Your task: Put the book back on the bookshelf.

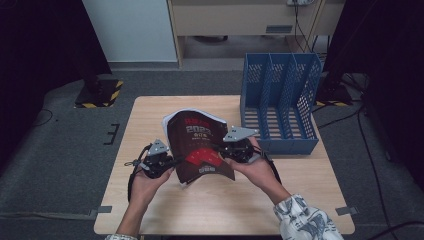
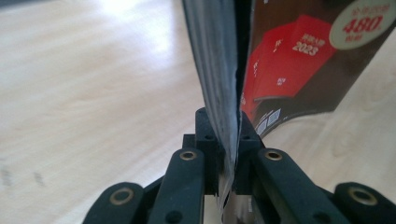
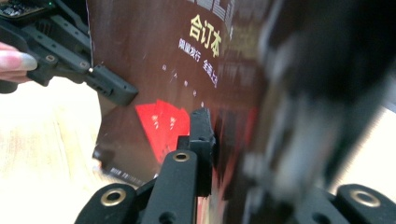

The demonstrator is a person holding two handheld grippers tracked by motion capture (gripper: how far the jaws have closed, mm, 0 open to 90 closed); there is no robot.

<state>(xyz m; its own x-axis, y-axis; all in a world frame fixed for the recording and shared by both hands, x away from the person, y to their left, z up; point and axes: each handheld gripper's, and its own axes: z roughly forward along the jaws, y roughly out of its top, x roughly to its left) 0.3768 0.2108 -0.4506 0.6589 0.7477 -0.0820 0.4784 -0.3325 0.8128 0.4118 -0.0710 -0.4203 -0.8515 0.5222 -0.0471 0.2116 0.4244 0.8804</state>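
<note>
On the wooden table (image 1: 150, 210) — grey carpet (image 1: 60, 165) around.

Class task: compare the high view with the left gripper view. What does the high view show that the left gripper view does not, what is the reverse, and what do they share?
High view alone: the blue file rack at the table's far right, the right gripper shut on the magazine's right edge, both hands, and the floor. Left gripper view alone: a close look at the left gripper pinching the magazine's page edges, plus a pale oval price badge. Both share the dark magazine with red artwork and the wooden table.
</note>
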